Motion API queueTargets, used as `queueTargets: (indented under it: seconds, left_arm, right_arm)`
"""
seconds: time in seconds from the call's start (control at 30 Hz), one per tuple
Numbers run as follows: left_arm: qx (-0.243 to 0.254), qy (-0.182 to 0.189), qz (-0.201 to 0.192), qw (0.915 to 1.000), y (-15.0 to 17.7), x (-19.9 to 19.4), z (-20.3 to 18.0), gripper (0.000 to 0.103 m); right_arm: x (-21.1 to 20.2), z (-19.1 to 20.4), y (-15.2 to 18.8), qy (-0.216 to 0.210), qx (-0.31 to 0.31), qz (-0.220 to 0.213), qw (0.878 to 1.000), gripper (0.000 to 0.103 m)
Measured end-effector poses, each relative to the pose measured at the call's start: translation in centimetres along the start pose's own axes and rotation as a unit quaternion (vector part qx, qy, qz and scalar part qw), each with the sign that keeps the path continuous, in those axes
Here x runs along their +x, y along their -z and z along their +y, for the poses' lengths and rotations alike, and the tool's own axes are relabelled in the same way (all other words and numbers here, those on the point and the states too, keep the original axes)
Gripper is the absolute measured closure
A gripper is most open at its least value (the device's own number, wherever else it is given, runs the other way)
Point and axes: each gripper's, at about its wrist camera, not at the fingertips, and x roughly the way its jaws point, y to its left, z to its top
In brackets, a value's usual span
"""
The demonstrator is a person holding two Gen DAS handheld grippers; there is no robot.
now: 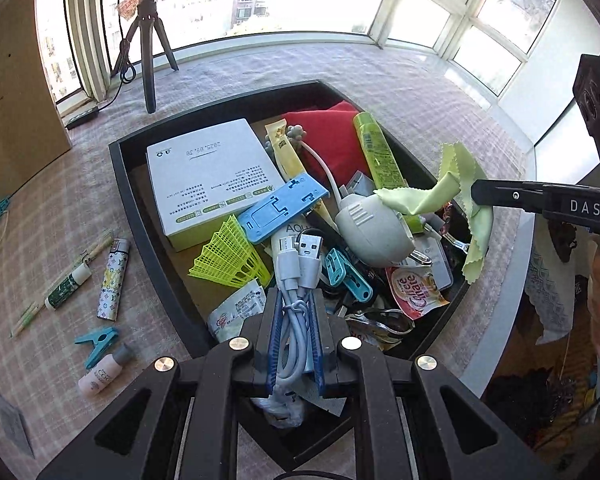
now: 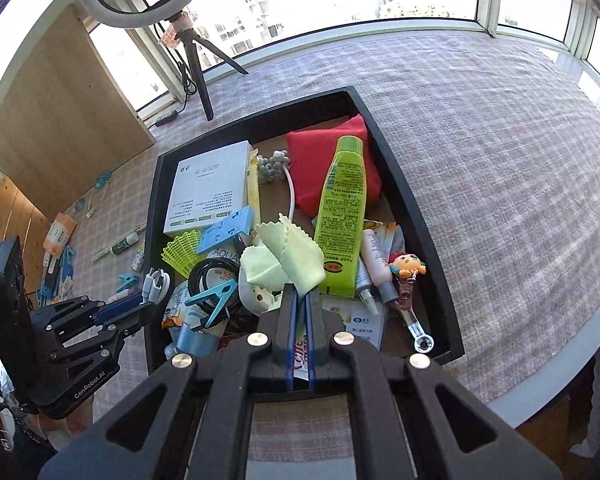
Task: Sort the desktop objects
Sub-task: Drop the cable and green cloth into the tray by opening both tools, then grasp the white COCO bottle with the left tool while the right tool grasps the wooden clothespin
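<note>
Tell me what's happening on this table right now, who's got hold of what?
A person is sorting clutter out of a black tray with a hand-held gripper in each hand. The left gripper is closed on a bundled white USB cable, held above the tray. The right gripper is shut on a light green cloth, also lifted clear of the pile. A lighter, a blue clip and a small bottle lie on the tablecloth beside the tray.

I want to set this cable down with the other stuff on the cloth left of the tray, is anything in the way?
Nothing visible blocks it. The left gripper holds the white USB cable above the black tray. The tablecloth beside it has free patches around the lighter and blue clip.
</note>
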Motion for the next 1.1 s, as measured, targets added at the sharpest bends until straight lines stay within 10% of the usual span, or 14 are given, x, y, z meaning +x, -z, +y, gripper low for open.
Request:
queueTargets:
  seconds: [0.07,0.17,0.27,0.73,1.1]
  left_arm:
    - [0.004,0.001,0.005,1.0000,-0.5,0.4,-0.3,0.087]
    - [0.003,-0.009,0.000,1.0000,-0.9,0.2,-0.2,0.048]
    - [0.005,-0.023,-0.011,0.9997,-1.0,-0.6,0.5,0.048]
    - [-0.005,-0.082,-0.004,0.9966,2.8,-5.0,12.6,0.053]
    - [0.096,-0.055,0.055,0.9924,7.4,-2.4,15.5,0.060]
  right_arm:
    - [0.1,-0.6,-0.3,0.005,-0.003,0.001,1.000,0.098]
    - [0.3,-1.4,-0.8,0.015,0.009,0.010,1.000,0.085]
    - [0.0,-1.8,-1.0,0.017,0.017,0.002,1.000,0.067]
    - [0.6,7.2,1.6,-0.069,-0.021,0.018,0.997,0.067]
    - [7.2,18.3,9.4,-0.109,0.020,0.081,0.991,0.067]
